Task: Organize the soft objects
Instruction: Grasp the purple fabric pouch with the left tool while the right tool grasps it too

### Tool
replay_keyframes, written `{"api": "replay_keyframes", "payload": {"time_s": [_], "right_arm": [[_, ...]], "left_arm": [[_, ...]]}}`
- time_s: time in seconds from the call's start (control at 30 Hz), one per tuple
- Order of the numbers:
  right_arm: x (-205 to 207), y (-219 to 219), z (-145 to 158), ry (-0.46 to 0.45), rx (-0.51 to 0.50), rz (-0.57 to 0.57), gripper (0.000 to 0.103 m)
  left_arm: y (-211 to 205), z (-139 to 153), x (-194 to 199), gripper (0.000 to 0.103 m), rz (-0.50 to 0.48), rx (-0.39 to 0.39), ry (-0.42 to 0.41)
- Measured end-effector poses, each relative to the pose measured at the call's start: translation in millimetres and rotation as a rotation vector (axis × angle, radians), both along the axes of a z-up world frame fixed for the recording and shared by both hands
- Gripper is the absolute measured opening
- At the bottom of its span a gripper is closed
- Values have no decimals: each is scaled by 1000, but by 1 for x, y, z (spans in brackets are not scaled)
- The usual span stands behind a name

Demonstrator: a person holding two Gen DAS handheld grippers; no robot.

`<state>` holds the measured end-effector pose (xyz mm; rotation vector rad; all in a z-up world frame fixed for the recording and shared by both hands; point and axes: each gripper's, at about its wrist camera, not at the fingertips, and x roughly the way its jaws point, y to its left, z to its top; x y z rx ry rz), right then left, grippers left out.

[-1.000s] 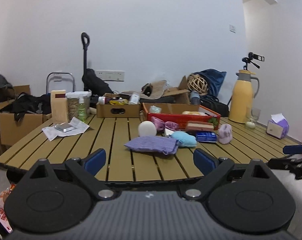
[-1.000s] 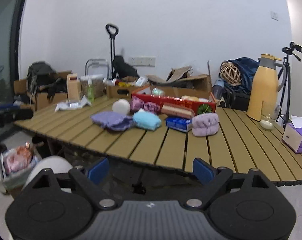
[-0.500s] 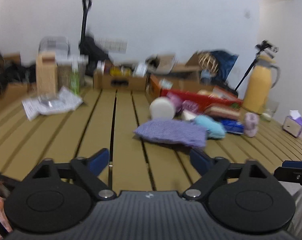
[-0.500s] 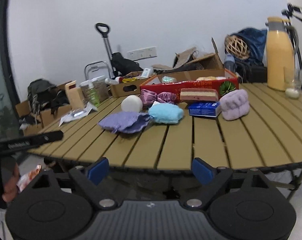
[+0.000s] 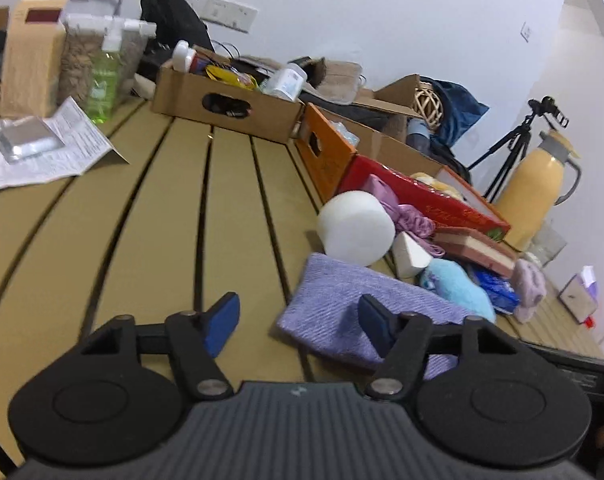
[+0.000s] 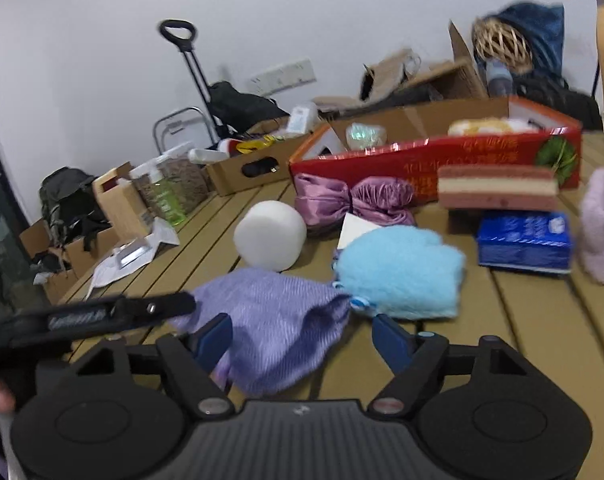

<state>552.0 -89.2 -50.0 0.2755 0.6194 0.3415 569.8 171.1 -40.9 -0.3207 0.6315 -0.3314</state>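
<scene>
Both grippers, left gripper and right gripper, hovered with jaws spread around the crumpled lilac knitted cloth on the slatted wooden bench, seemingly to grasp it.

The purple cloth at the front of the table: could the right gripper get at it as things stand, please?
Probably yes. The right gripper is open and the purple cloth lies right between its fingers with nothing over it. The blue fluffy mitt touches the cloth's far edge, and the left gripper is close beside it.
</scene>
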Motion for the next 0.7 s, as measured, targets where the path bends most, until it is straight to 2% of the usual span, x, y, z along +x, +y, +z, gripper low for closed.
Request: {"api": "replay_keyframes", "payload": {"time_s": [0.03,0.1,0.13,0.2,0.27,0.3,0.47,0.7], "right_arm": [[6,2,-3,14,16,-4,71],[12,5,-8,9,38,-5,62],[13,6,-10,-1,38,-5,57],[14,6,-13,-3,60,4,30],[13,5,-14,2,74,25,16],[11,5,-12,-4,64,33,13],[-21,-4,5,-50,13,84,10],[-85,-45,32,-86,24,124,9]], "left_arm": [[0,-1,1,43,-8,-7,6],[-1,-3,2,23,-25,-9,22],[-2,-4,0,16,-23,-7,19],[-5,-5,-7,10,-24,-13,12],[-9,-3,-18,9,-22,-29,4],[-12,1,-28,8,-19,-33,-9],[-32,28,-87,8,-31,-71,-89],[-68,56,-156,8,-69,-55,-141]]}}
